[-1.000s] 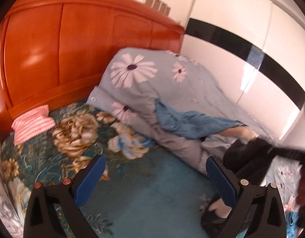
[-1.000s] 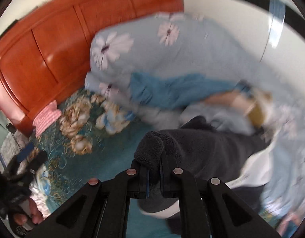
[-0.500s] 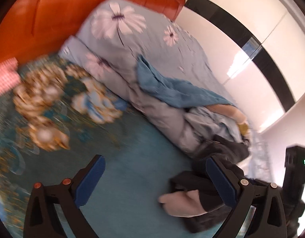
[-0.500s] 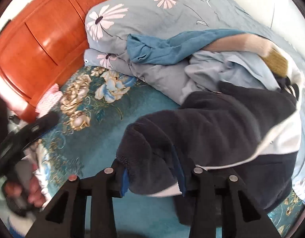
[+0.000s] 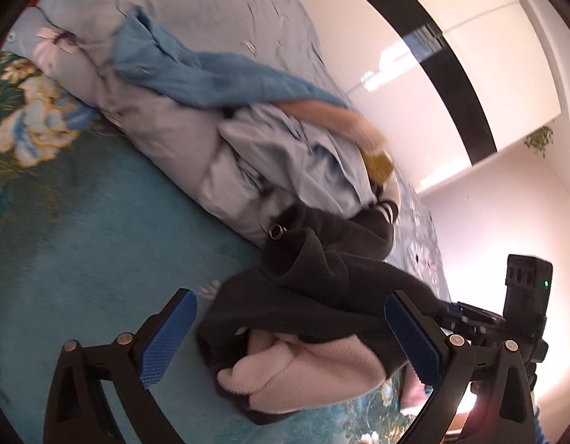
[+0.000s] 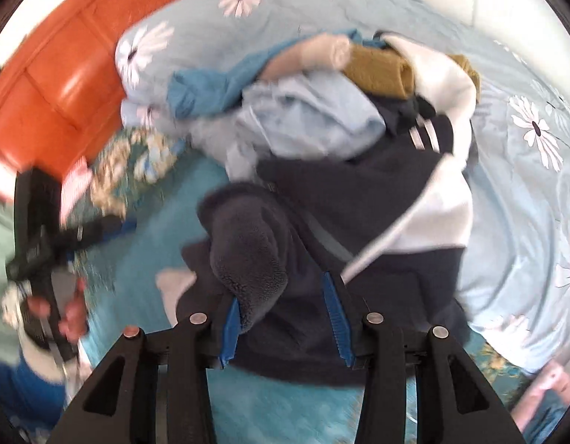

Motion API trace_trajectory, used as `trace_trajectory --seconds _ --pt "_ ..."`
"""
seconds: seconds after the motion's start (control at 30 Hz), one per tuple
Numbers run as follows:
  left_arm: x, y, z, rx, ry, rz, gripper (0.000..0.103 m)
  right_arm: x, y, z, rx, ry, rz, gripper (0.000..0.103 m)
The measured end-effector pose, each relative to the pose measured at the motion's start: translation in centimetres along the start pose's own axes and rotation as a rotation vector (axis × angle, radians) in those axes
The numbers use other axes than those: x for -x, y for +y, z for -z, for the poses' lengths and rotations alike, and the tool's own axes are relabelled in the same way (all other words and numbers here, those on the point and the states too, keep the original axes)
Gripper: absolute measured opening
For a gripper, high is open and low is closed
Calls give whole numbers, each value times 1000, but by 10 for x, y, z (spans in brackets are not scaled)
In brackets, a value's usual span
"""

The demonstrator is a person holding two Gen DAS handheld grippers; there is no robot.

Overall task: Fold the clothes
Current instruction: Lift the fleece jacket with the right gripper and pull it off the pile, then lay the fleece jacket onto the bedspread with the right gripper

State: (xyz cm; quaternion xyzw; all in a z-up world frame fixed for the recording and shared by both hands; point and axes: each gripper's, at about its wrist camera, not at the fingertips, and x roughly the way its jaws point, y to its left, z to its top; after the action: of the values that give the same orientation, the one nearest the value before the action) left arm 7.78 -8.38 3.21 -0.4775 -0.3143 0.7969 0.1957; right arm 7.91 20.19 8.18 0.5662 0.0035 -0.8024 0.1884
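A dark fleece jacket [image 6: 314,229] with white panels lies crumpled on the teal floral bedspread [image 5: 100,244], and everything else is placed against it. To its left in the right wrist view stands the orange wooden headboard [image 6: 59,85], with a small pink striped cloth [image 6: 76,175] at its foot. Just behind the jacket sits a heap of other clothes: a blue garment [image 5: 211,77], a pale blue shirt [image 6: 307,118] and a mustard-yellow piece [image 6: 377,70], all resting on a grey daisy-print duvet [image 5: 225,3]. The left gripper [image 5: 292,340] hangs spread wide just above the jacket's near edge, its blue pads [image 5: 166,336] either side of a cream inner fold and touching nothing. The right gripper [image 6: 285,322] has partly parted its jaws around a thick bunch of the fleece; the cloth fills the gap between the pads, though whether they press on it I cannot tell. To the jacket's right the duvet spreads on.
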Motion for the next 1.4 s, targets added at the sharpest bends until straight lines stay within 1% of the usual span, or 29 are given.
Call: trace_trajectory --seconds 0.07,0.13,0.23,0.3,0.37,0.4,0.43,0.5,0.6,0.7,0.8,0.83,0.87,0.9,0.93,1.0,1.07,1.13,1.27,1.3,1.37,1.4 --pt "-12 -4 3 -11 22 3 103 4 -8 10 32 19 -2 44" --pt "-21 -7 5 -24 40 2 103 12 -24 17 28 16 -14 44" --pt "-31 -11 7 -42 54 -17 103 26 -51 15 4 -34 -33 44" --pt "-33 -12 8 -48 60 -27 103 38 -70 4 -33 -99 -44 44" --pt "-35 -13 8 -54 60 -35 103 44 -89 -12 -81 -172 -15 52" --pt "-35 -15 8 -55 60 -39 103 41 -100 -22 -118 -207 22 58" --pt "-36 -17 8 -56 61 -41 103 35 -113 -34 -169 -238 44 59" --pt "-36 -22 10 -61 71 -35 103 16 -142 -58 -301 -284 54 59" --pt "-37 -30 14 -55 99 -27 103 -21 -178 -88 -487 -305 44 59" --pt "-38 -40 19 -34 130 3 103 -54 -199 -106 -619 -289 26 59" --pt "-47 -54 21 -25 165 21 103 -81 -209 -113 -701 -232 31 59" --pt "-51 -59 22 -32 179 12 103 -88 -211 -113 -722 -212 37 55" --pt "-55 -63 24 -41 186 1 103 -92 -212 -113 -735 -204 36 49" --pt "-59 -68 27 -49 193 -10 103 -91 -210 -113 -736 -203 38 34" --pt "-62 -72 29 -58 200 -22 103 -89 -209 -113 -732 -200 47 22" --pt "-66 -76 32 -78 208 -57 103 -81 -205 -110 -722 -201 60 17" --pt "-69 -80 35 -109 210 -105 102 -64 -203 -103 -716 -226 56 16" --pt "-70 -79 40 -130 212 -140 102 -41 -200 -90 -723 -270 41 16" --pt "-70 -79 50 -167 216 -208 102 18 -184 -53 -682 -371 31 16" --pt "-69 -80 52 -177 214 -218 102 33 -179 -42 -674 -398 30 16" --pt "-67 -83 58 -199 213 -245 102 69 -172 -9 -676 -457 29 16" --pt "-66 -84 60 -205 213 -246 102 86 -169 10 -682 -487 32 16"
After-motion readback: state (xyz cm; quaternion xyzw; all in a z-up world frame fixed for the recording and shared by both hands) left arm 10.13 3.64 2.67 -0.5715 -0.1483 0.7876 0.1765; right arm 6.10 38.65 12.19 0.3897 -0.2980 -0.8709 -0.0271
